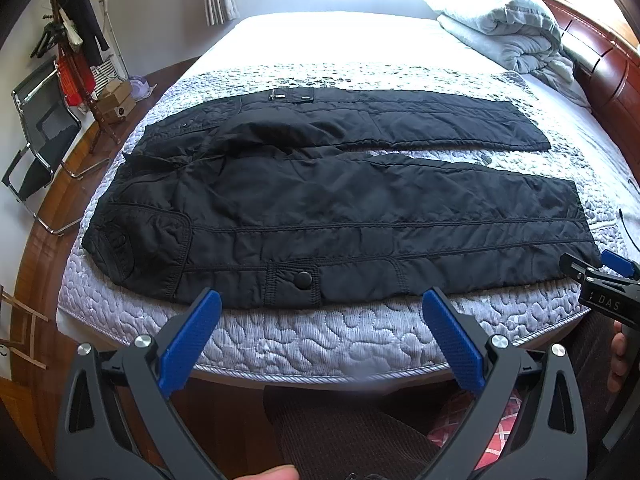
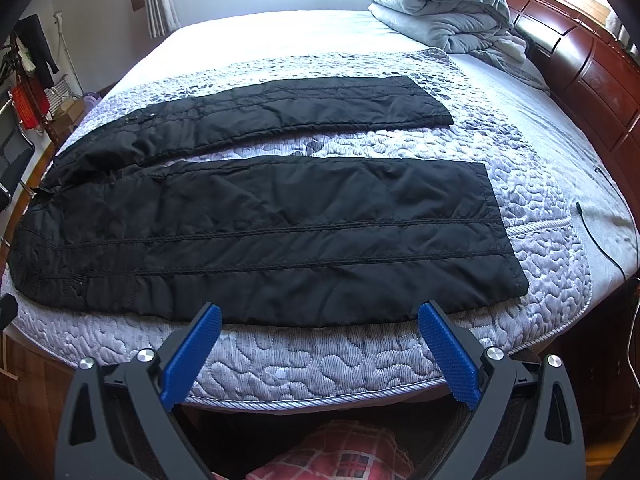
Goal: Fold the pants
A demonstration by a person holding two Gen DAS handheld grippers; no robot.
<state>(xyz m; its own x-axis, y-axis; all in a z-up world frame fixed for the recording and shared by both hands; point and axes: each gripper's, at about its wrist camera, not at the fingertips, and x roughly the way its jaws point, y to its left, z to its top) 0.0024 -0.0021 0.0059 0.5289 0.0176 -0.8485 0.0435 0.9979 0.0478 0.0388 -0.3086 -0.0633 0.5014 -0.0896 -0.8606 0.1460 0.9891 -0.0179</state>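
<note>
Black quilted pants (image 1: pixel 320 208) lie flat on the bed, waist to the left, both legs spread apart and running right. They also show in the right wrist view (image 2: pixel 280 232). My left gripper (image 1: pixel 320 308) is open and empty, just short of the near leg's edge by a snap button (image 1: pixel 303 279). My right gripper (image 2: pixel 320 316) is open and empty at the near edge of the near leg, closer to the cuff. It also shows at the right edge of the left wrist view (image 1: pixel 600 272).
The quilted mattress pad (image 2: pixel 320 360) covers the bed's near half. A folded grey blanket (image 2: pixel 440 12) lies at the far right by the wooden headboard (image 2: pixel 592 76). A coat rack (image 1: pixel 80 52), chair (image 1: pixel 36 136) and boxes stand left. A cable (image 2: pixel 600 236) lies at right.
</note>
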